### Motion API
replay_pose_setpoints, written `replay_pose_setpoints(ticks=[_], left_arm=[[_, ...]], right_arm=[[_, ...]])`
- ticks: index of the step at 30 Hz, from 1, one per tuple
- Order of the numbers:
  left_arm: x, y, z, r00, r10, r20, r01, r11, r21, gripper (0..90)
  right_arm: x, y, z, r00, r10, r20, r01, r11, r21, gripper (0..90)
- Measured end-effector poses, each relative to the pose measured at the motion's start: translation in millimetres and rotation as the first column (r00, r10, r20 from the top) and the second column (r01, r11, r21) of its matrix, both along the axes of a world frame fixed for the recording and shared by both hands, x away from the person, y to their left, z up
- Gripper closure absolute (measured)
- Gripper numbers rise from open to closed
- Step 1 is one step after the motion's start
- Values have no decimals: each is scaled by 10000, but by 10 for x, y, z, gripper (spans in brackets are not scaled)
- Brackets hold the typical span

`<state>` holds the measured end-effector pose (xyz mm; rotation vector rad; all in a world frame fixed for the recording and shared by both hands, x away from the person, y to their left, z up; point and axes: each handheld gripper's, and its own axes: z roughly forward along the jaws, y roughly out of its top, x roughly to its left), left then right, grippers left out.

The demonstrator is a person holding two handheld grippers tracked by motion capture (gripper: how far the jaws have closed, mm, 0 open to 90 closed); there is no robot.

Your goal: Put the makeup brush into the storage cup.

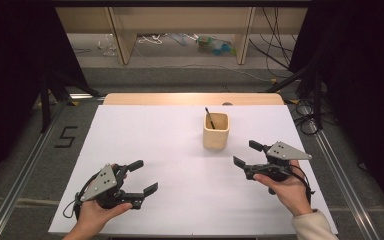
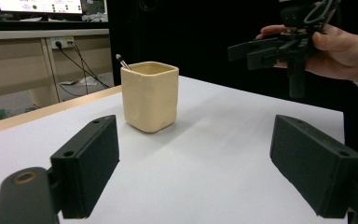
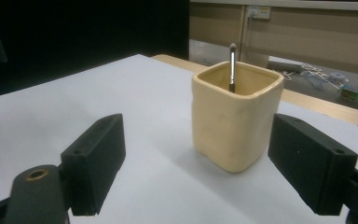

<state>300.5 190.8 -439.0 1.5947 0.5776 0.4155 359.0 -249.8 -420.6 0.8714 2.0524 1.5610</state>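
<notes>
A cream square cup [image 1: 216, 130] stands upright on the white table sheet [image 1: 170, 150], right of centre toward the back. A thin dark stick [image 1: 209, 118] with a rounded tip leans inside it, poking above the rim [image 3: 232, 65]. My left gripper [image 1: 143, 176] is held at the front left, open and empty, its jaws facing the cup [image 2: 149, 95] from well short of it. My right gripper [image 1: 247, 153] hovers at the front right of the cup [image 3: 235, 116], also open with nothing between its jaws. In the left gripper view the right gripper [image 2: 249, 51] is held in a hand above the table.
A wooden table edge [image 1: 192, 98] runs along the back of the sheet. Beyond it are the floor, wooden furniture legs and loose cables [image 1: 275, 55]. Metal rails [image 1: 25, 165] flank the table. Dark stands sit at both back corners.
</notes>
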Motion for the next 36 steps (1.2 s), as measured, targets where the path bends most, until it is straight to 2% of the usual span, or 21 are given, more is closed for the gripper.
replay_pose_setpoints(ticks=[3,4,6,8,10,16,17,19,21,22,23,24,27,28,29,31,34,36], left_arm=[[-3,-1,-1,10000,-9,9,8,10000,28,154],[-3,-1,-1,10000,-9,9,8,10000,28,154],[6,5,-3,10000,-1,23,1,10000,56,155],[7,7,-4,10000,28,-6,-28,10000,39,155],[7,9,-3,10000,21,13,-21,10000,31,154],[7,17,-2,10000,53,9,-53,10000,25,154],[8,18,-3,10000,65,-4,-65,10000,14,154],[10,22,-4,10000,56,9,-57,10000,42,154],[11,23,-4,10000,57,22,-57,10000,59,155],[10,21,-5,10000,67,-2,-67,10000,45,154],[9,21,-5,10000,67,-3,-67,10000,50,154],[9,20,-5,10000,65,0,-65,10000,54,154],[10,19,-7,10000,60,-7,-60,9999,84,154],[10,19,-8,10000,56,-9,-56,9999,99,154],[10,19,-8,10000,54,-8,-54,9999,100,155],[10,20,-8,10000,51,-12,-51,9999,102,154],[12,24,-8,10000,50,22,-50,9999,122,154],[13,25,-9,10000,46,18,-46,9999,130,154]], right_arm=[[-78,3,-26,9999,39,144,-41,10000,79,199],[-112,-5,-26,10000,25,-1,-25,10000,13,199],[-176,3,-43,9999,145,16,-146,9998,100,198],[-230,0,-37,9998,201,78,-201,9998,-64,197],[-256,20,-42,9994,324,111,-324,9995,42,196],[-281,32,-71,9991,406,157,-402,9989,-237,193],[-293,41,-68,9992,393,25,-393,9990,-234,193],[-295,40,-68,9987,460,221,-456,9988,-196,192],[-306,52,-80,9984,533,190,-532,9986,-53,191],[-324,41,-77,9991,405,124,-402,9989,-228,191],[-335,39,-80,9991,430,58,-429,9988,-234,191],[-337,40,-92,9987,471,201,-467,9987,-206,191],[-384,35,-98,9990,455,21,-453,9982,-404,191],[-394,53,-114,9984,558,29,-557,9983,-178,191],[-410,43,-108,9986,522,-16,-522,9980,-345,191],[-417,44,-113,9989,456,120,-452,9984,-352,191],[-433,46,-118,9984,573,-1,-573,9981,-246,191],[-438,42,-122,9977,671,70,-669,9973,-298,191]])
